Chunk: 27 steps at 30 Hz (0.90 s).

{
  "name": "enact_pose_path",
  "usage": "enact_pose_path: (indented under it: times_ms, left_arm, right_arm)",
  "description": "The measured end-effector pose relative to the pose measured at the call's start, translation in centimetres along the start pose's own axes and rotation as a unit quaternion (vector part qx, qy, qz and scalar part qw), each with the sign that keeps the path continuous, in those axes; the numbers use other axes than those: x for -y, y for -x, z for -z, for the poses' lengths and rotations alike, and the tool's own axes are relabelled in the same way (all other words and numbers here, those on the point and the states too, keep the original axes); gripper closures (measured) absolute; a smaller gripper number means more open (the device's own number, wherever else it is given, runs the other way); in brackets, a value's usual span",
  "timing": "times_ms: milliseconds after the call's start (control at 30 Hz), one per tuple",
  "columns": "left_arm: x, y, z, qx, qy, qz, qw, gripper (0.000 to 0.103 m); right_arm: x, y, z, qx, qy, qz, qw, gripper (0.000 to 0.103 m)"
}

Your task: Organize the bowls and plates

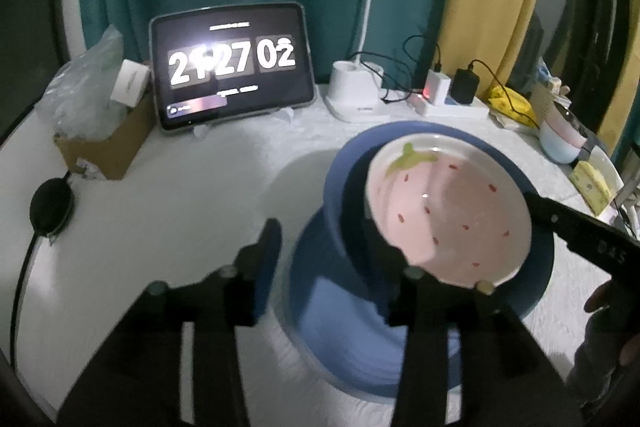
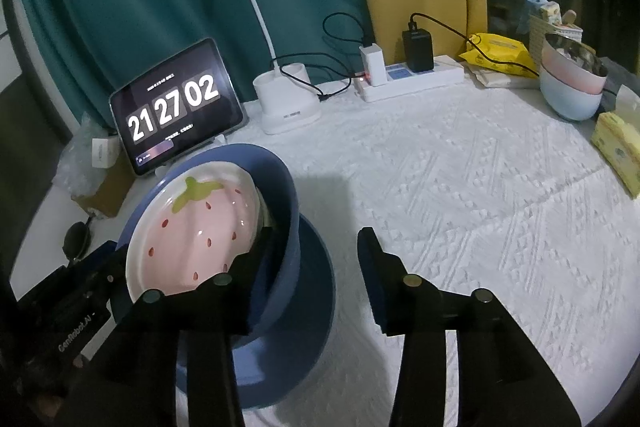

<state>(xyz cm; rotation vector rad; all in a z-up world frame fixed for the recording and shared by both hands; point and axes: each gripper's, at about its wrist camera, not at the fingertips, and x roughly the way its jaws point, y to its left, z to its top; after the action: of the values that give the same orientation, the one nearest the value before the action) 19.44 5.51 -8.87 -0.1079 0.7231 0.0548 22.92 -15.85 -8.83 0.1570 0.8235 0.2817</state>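
Observation:
A pink strawberry plate (image 1: 448, 215) lies tilted inside a dark blue bowl (image 1: 352, 171), which leans on a second blue bowl (image 1: 340, 315) on the white tablecloth. My left gripper (image 1: 332, 259) is open, with its right finger against the bowl stack and its left finger apart from it. In the right wrist view the same plate (image 2: 200, 227) and blue bowl (image 2: 280, 187) sit at the left. My right gripper (image 2: 308, 259) is open, its left finger by the bowl rim. The right gripper's finger also shows in the left wrist view (image 1: 580, 227), beside the plate.
A tablet clock (image 2: 176, 107), white desk lamp (image 2: 288, 99) and power strip (image 2: 412, 79) line the back. Stacked pink and pale blue bowls (image 2: 572, 87), a yellow packet (image 2: 500, 55) and a tissue box (image 2: 620, 147) stand at the right. A cardboard box (image 1: 108, 147) is at the left.

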Motion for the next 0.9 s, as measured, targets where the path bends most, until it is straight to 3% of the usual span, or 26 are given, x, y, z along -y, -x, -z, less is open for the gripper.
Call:
enact_pose_path:
  times_ms: [367, 433, 500, 767, 900]
  left_arm:
    - [1.0, 2.4, 0.9, 0.016, -0.010, 0.010, 0.9998, 0.055]
    - [1.3, 2.9, 1.0, 0.021, -0.010, 0.013, 0.9997, 0.042]
    - [1.4, 3.5, 1.2, 0.028, -0.007, 0.017, 0.9994, 0.036]
    - [2.4, 5.1, 1.9, 0.041, -0.015, 0.017, 0.9989, 0.032]
    - [3.1, 5.9, 2.4, 0.048, -0.026, 0.017, 0.9984, 0.018]
  right_arm:
    - [-0.1, 1.9, 0.7, 0.013, 0.006, -0.001, 1.000, 0.056]
    - [-0.1, 2.3, 0.9, 0.015, 0.008, -0.001, 1.000, 0.055]
    - [-0.1, 2.7, 1.1, 0.018, 0.009, 0.000, 1.000, 0.055]
    - [0.6, 4.6, 2.0, 0.030, 0.008, 0.018, 0.999, 0.055]
    - [0.9, 5.5, 2.5, 0.036, 0.009, 0.022, 0.999, 0.055]
